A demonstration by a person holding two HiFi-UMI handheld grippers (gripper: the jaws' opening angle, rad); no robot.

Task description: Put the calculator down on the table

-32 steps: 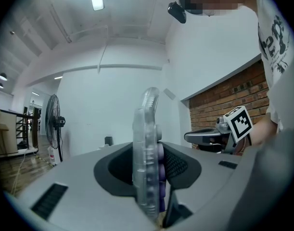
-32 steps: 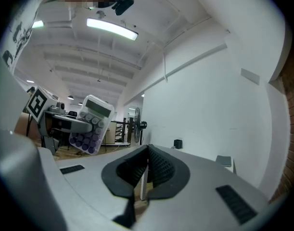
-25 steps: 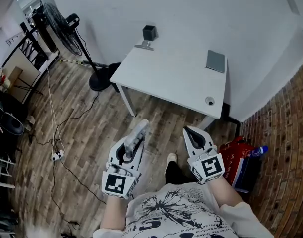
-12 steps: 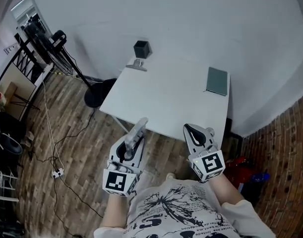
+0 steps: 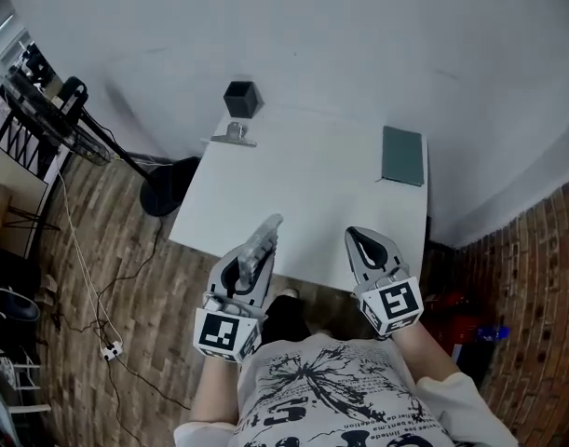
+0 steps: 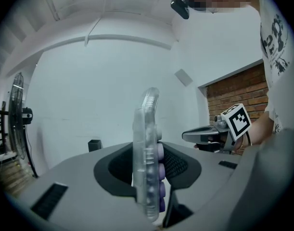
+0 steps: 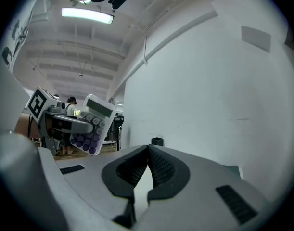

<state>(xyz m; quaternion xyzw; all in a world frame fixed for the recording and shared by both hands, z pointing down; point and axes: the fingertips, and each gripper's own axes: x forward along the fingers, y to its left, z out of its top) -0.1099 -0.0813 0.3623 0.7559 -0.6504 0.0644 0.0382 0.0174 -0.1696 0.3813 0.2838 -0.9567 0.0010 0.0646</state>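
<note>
My left gripper is shut on a clear calculator with purple keys, held edge-up above the near edge of the white table. In the left gripper view the calculator stands upright between the pads. The right gripper view shows the calculator's keys and screen from the side, out at the left. My right gripper is shut with nothing in it, level with the left one, a little to its right over the same edge.
A dark green notebook lies at the table's far right. A black cup and a silver clip are at the far left corner. A fan's stand is on the floor to the left. A white wall is behind the table.
Both grippers have travelled forward from over the wooden floor to the table's near edge. The calculator has stayed in the left gripper's grip.
</note>
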